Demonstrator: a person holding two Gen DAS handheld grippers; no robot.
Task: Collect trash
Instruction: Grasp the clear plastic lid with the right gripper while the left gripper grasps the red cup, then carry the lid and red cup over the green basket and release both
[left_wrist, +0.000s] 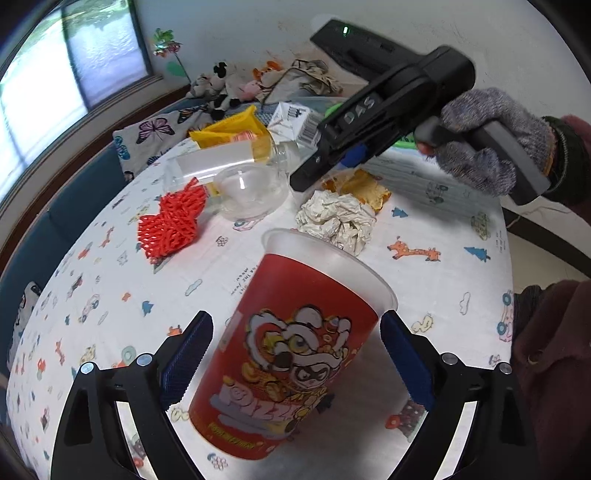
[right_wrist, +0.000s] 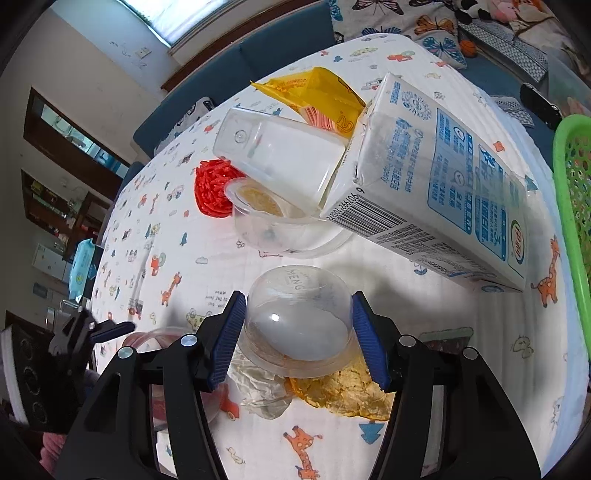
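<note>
In the left wrist view a red printed plastic cup (left_wrist: 291, 354) stands between the jaws of my left gripper (left_wrist: 295, 354); the right pad touches it, the left pad shows a gap. In the right wrist view my right gripper (right_wrist: 299, 339) is shut on a clear dome lid (right_wrist: 299, 321), held above a crumpled paper ball (right_wrist: 258, 391) and an orange peel (right_wrist: 343, 395). The right gripper (left_wrist: 317, 173) also shows in the left wrist view, above the paper ball (left_wrist: 336, 218). A milk carton (right_wrist: 439, 188), clear cups (right_wrist: 280, 155), a yellow wrapper (right_wrist: 317, 92) and red netting (right_wrist: 214, 188) lie beyond.
The round table has a white cartoon-print cloth (left_wrist: 110, 295). A green basket (right_wrist: 572, 192) stands at the right edge in the right wrist view. A blue bench (left_wrist: 55, 206) with plush toys (left_wrist: 218, 85) runs behind the table under a window.
</note>
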